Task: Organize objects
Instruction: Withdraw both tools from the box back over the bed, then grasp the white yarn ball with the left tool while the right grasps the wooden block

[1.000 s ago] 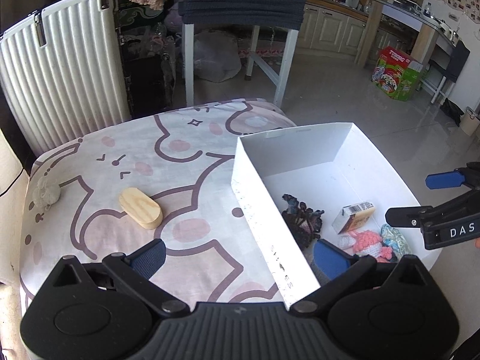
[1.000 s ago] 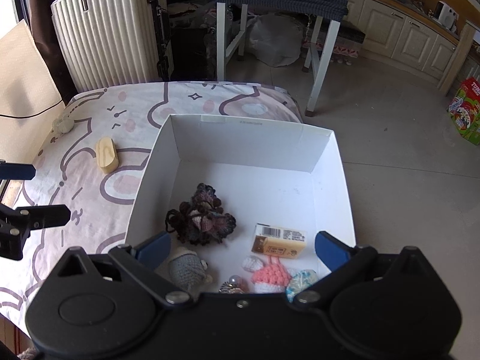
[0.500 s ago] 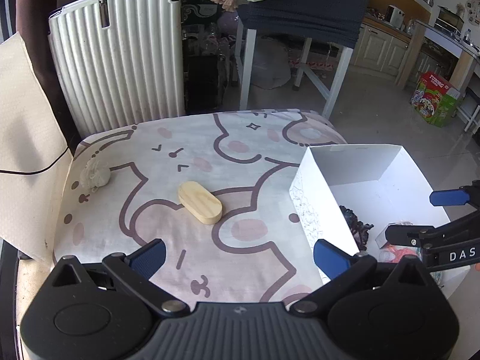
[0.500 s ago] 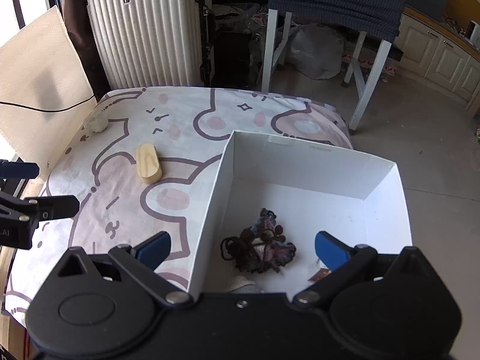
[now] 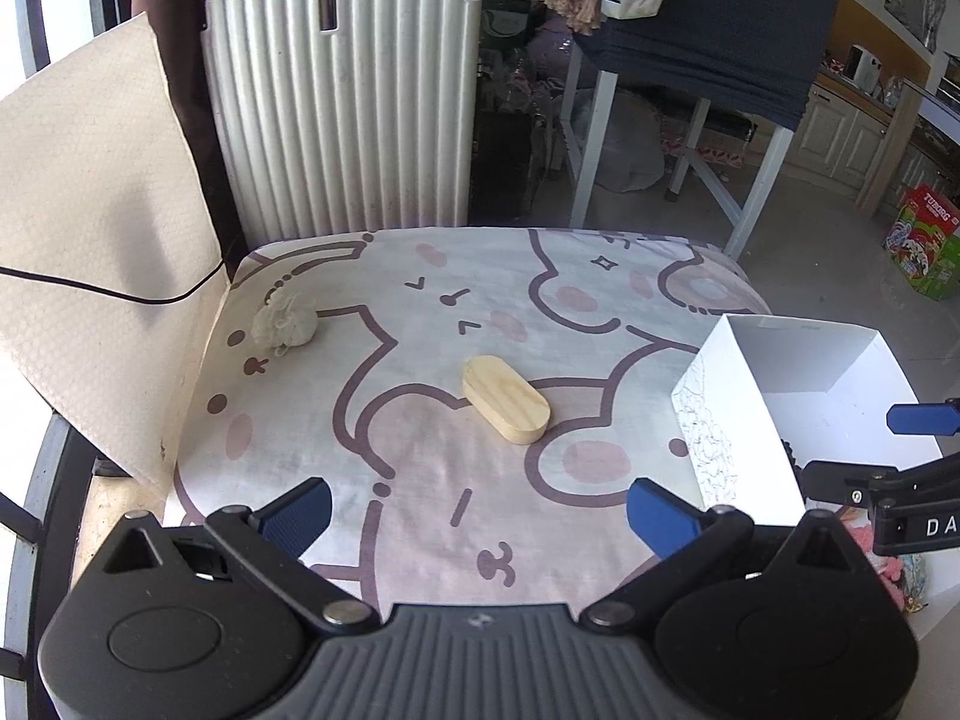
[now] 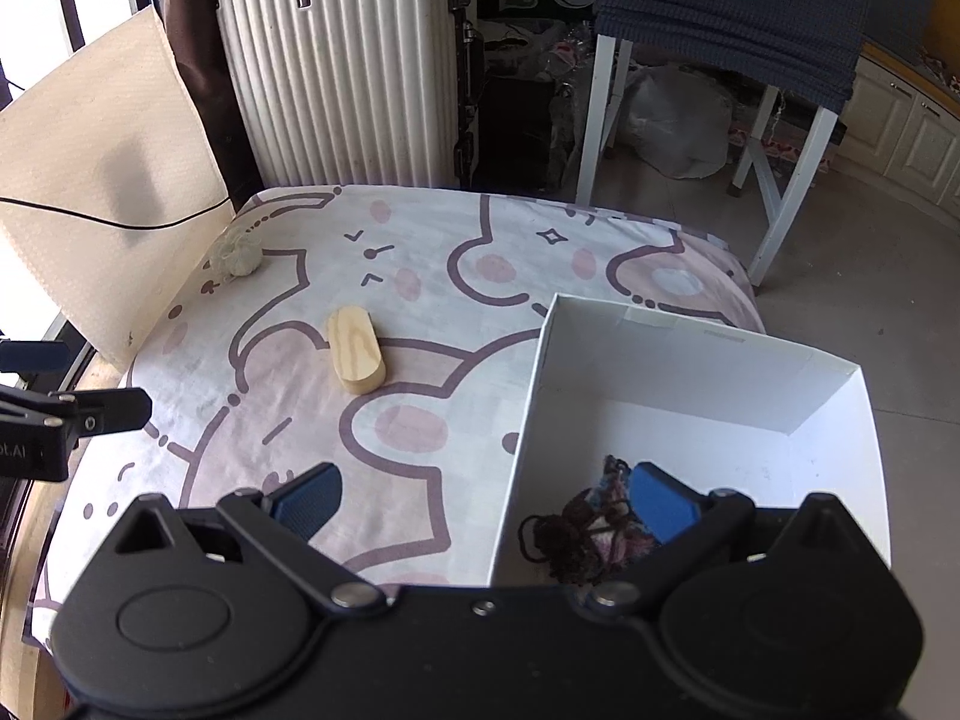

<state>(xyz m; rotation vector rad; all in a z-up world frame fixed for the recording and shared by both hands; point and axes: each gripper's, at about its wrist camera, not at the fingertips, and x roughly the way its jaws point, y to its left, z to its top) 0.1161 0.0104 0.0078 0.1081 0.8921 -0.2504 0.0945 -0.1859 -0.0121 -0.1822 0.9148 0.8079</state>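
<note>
Table [image 5: 420, 480]: cloth-covered top with a cartoon print; all the task's things sit on it.
Suitcase [image 5: 342, 102]: white and ribbed, standing behind the table, not part of the job.
Box [image 6: 690, 372]: white, open-topped, on the table's right side. It already holds dark yarn [image 6: 582, 534] and, in the left view, a glimpse of something pink low against the near wall. Thin card walls, likely to shift if bumped.
Left gripper [image 5: 474, 510]: blue pads spread wide, nothing between them, hanging over the near table edge left of the box and aimed toward the block.
Right gripper [image 6: 483, 498]: also wide apart and empty, straddling the box's left wall, one pad over the cloth, the other above the yarn.
Block [image 5: 505, 399]: pale wooden oval lying flat on the cloth, left of the box and well apart from it. Probably light, stiff and smooth; the long straight sides look the best place to pinch, across the narrow width. Rounded ends would likely slip.
Puff [image 5: 284, 319]: small cream tuft at the far left of the table, far from the box. Soft and very light by the look; a squeeze through its middle should hold.
</note>
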